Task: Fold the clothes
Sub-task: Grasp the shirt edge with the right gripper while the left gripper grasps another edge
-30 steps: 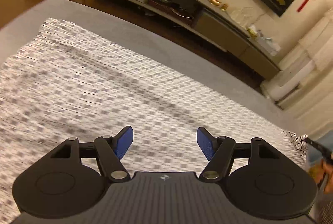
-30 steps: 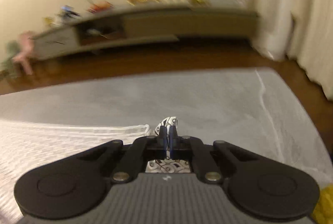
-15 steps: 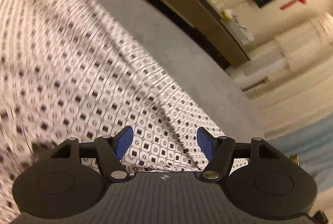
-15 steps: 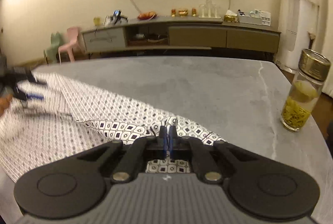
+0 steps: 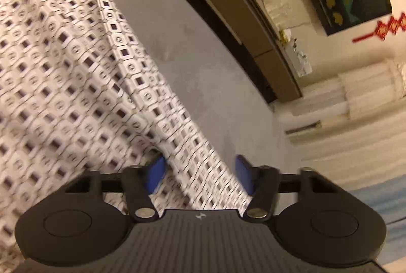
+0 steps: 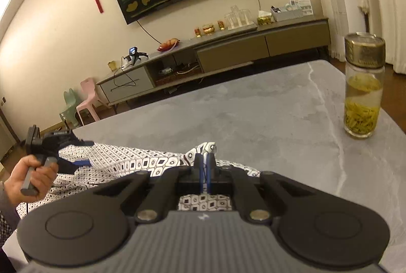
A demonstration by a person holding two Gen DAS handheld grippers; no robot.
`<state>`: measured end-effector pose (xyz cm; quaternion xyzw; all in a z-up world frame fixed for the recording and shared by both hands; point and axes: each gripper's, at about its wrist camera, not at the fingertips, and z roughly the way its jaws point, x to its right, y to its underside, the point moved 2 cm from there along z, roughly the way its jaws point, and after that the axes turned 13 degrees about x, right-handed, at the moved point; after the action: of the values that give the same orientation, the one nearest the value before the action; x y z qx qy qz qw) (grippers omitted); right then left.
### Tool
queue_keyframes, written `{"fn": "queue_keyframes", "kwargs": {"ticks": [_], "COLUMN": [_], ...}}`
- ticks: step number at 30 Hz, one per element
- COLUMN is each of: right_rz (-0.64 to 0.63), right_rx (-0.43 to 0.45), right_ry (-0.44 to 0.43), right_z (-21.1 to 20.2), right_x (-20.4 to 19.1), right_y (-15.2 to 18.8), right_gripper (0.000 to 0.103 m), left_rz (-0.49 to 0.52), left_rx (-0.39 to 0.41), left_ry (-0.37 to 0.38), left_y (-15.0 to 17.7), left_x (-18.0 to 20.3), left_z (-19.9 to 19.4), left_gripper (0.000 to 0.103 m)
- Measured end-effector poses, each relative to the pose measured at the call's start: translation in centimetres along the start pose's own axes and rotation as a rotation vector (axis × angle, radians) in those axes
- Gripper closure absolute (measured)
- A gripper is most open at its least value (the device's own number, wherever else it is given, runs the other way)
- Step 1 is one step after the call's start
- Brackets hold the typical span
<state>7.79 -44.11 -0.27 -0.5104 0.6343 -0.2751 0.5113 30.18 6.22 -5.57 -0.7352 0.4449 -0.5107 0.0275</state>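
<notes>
On the grey desk [image 6: 253, 115] the patterned garment [image 5: 76, 57] lies rumpled, no finished fold showing; my right claw [image 6: 204, 166] pinches its edge, my left claw [image 5: 200, 174] spread over it.

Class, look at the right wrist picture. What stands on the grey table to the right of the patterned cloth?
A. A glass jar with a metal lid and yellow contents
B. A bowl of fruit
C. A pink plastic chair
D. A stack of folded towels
A: a glass jar with a metal lid and yellow contents stands upright on the grey table, apart from the patterned cloth.
</notes>
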Motion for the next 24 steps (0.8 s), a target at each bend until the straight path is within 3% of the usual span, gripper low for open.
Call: {"fn": "queue_keyframes", "kwargs": {"ticks": [2,8,11,13,17,22,24], "right_rz": [-0.004,-0.138,-0.262,-0.289,-0.178,0.085,0.216], "right_rx": [-0.011,0.018,-0.028,-0.104,-0.212,-0.183,-0.188], "right_ry": [-0.002,-0.042,-0.047,-0.026,0.071,0.091,0.09], "right_z": [0.3,-2.1,-4.6,-4.7,-3.8,-5.4,-5.6], "right_x": [0.6,0.9,1.5,2.5,4.4,5.2,6.0], "right_y": [0.1,-0.8,0.8,2.7,3.7,2.5,2.7], "right_gripper": [0.101,0.101,0.1,0.1,0.096,0.086,0.076], "left_rz": [0.017,0.069,0.141,0.175,0.091,0.15,0.156], "left_rx": [0.024,0.097,0.037,-0.003,-0.031,-0.001,0.011], "left_ry": [0.015,0.058,0.038,0.016,0.014,0.045,0.056], "left_y": [0.1,0.4,5.5,9.0,12.7,12.9,12.5], "left_x": [0.8,3.2,3.1,1.8,-1.5,-1.5,-1.5], "left_z": [-1.7,-6.6,-12.4,-14.7,-15.8,-16.3,-16.4], "left_gripper": [0.1,0.103,0.103,0.103,0.103,0.103,0.103]}}
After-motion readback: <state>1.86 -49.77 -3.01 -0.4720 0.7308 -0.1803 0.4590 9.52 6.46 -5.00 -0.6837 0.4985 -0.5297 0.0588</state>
